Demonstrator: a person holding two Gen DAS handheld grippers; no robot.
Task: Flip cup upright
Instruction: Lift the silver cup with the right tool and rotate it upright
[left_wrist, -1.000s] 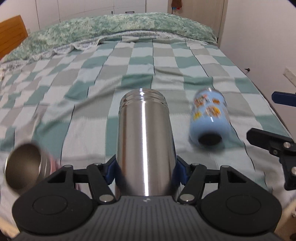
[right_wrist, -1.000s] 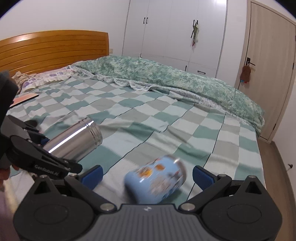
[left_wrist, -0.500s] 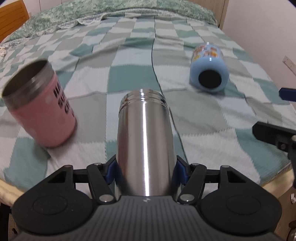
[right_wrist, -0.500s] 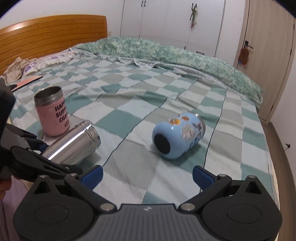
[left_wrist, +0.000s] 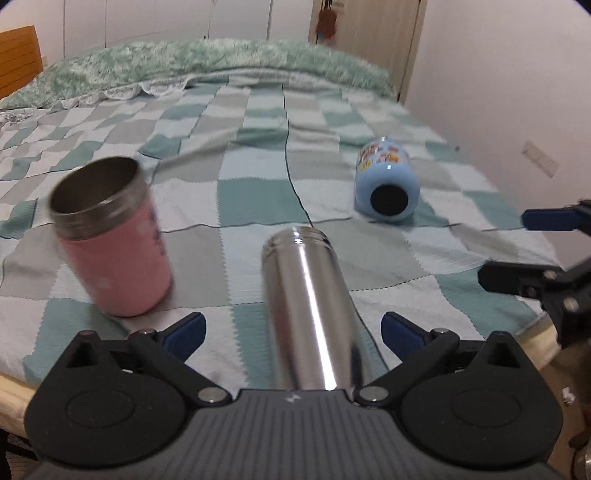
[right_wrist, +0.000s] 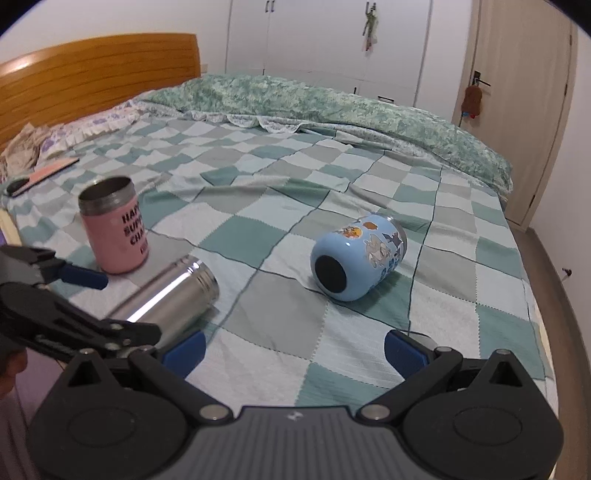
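Note:
A steel cup (left_wrist: 310, 317) lies on its side on the checkered bedspread, between the spread fingers of my open left gripper (left_wrist: 291, 332); it also shows in the right wrist view (right_wrist: 166, 299). A blue cartoon cup (right_wrist: 356, 256) lies on its side mid-bed, its dark bottom facing me, also in the left wrist view (left_wrist: 386, 184). A pink cup (left_wrist: 110, 240) stands upright, mouth up, at the left (right_wrist: 112, 225). My right gripper (right_wrist: 293, 343) is open and empty, short of the blue cup.
The bed's near edge (left_wrist: 535, 325) runs just under both grippers. A wooden headboard (right_wrist: 92, 77) and pillows stand far left, a green quilt (right_wrist: 332, 107) lies across the back. A flat object (right_wrist: 44, 173) lies near the pillows.
My left gripper has opened and let go of the steel cup, which now lies on the bed. Both views have tilted up slightly.

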